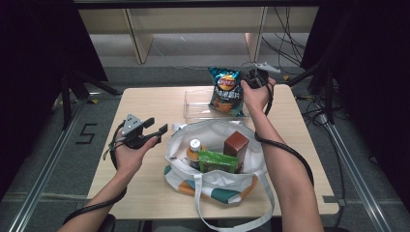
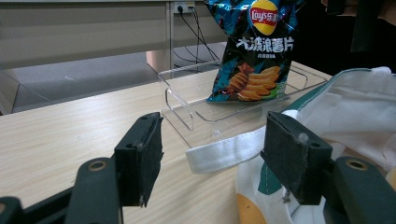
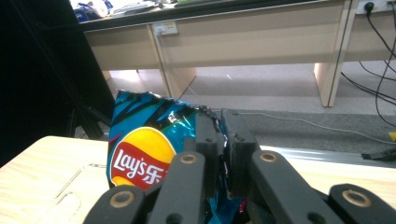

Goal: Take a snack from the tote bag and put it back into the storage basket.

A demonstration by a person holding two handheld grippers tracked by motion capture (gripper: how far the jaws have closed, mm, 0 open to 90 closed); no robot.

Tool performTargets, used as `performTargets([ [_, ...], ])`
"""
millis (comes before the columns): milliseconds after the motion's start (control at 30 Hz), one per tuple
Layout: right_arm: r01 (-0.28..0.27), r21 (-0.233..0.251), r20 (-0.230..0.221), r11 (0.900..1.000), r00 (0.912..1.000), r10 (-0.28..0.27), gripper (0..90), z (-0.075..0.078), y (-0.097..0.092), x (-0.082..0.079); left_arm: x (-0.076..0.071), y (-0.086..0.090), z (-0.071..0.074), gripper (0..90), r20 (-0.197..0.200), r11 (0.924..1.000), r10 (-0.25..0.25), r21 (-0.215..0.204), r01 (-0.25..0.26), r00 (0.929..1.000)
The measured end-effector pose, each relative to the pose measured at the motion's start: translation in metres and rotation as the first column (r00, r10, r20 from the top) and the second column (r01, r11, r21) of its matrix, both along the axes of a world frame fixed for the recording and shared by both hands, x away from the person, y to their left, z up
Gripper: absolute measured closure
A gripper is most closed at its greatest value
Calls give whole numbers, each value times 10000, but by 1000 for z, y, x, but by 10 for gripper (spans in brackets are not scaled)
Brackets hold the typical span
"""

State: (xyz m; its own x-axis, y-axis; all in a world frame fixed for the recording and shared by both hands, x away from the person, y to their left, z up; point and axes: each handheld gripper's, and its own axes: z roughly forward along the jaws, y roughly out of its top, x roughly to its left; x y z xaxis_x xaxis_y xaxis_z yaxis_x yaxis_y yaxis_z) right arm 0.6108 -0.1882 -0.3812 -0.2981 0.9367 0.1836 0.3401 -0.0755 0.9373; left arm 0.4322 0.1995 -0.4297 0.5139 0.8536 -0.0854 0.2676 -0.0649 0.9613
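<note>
A blue Lay's chip bag (image 1: 225,92) stands upright in a clear plastic tray (image 1: 193,110) at the table's far middle. My right gripper (image 1: 245,79) is shut on the bag's upper right edge; in the right gripper view the crinkled foil (image 3: 144,140) sits pinched between the jaws (image 3: 219,128). My left gripper (image 1: 156,126) hovers open over the table's left side, beside a white tote bag (image 1: 212,186). In the left gripper view its pads (image 2: 212,156) stand wide apart with nothing between them, facing the tray (image 2: 187,112) and the chip bag (image 2: 254,51).
The tote bag holds a bottle (image 1: 195,147), a brown box (image 1: 236,144) and a green packet (image 1: 217,162). Its white strap (image 2: 224,151) lies on the table near the tray. Bare tabletop (image 1: 140,104) lies to the left. Desks and cables stand beyond the table.
</note>
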Motion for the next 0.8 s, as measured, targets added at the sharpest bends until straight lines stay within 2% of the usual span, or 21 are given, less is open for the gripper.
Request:
performTargets([
  [67, 30, 129, 15, 9999, 10000, -30, 848, -1, -2, 0, 0, 0, 0, 366, -13, 10000, 7, 8, -7, 10000],
  [200, 33, -76, 13, 10000, 10000, -33, 827, -2, -5, -1, 0, 0, 0, 366, -27, 10000, 8, -18, -8, 10000],
  [233, 74, 6, -86, 10000, 9999, -74, 814, -1, -5, -1, 0, 0, 0, 366, -21, 10000, 1, -9, -1, 10000],
  [267, 79, -143, 96, 9999, 9999, -78, 798, -2, -6, -1, 0, 0, 0, 366, -9, 10000, -5, -9, 5, 10000],
  [300, 159, -123, -90, 9998, 9998, -160, 781, 0, -5, -2, 0, -1, 0, 366, -11, 10000, -3, -2, 3, 10000],
  [367, 137, -379, 64, 9992, 9999, -134, 743, -1, -7, -1, 1, -1, -1, 366, 0, 10000, -34, -53, 34, 10000],
  [433, 206, -228, -128, 9995, 9997, -209, 686, -1, -5, -4, 0, -1, -1, 366, -47, 10000, 5, -9, -5, 10000],
  [467, 239, -367, -20, 9990, 9997, -240, 658, -2, -5, -4, 0, -1, -1, 366, -6, 10000, -33, -57, 33, 10000],
  [567, 306, -151, -92, 9994, 9995, -307, 604, -2, -5, -6, 0, -1, 0, 366, -23, 10000, -1, -5, 1, 10000],
  [667, 262, -336, 29, 9991, 9997, -261, 538, -6, -9, -6, 0, -1, 0, 366, -15, 10000, 4, 7, -4, 10000],
  [700, 305, -188, -98, 9994, 9995, -306, 514, -6, -9, -8, 0, 0, 0, 366, -8, 10000, -1, 2, 1, 10000],
  [800, 275, -51, -58, 9996, 9996, -275, 472, -7, -10, -10, 0, 0, 0, 366, -21, 10000, 8, -5, -8, 10000],
])
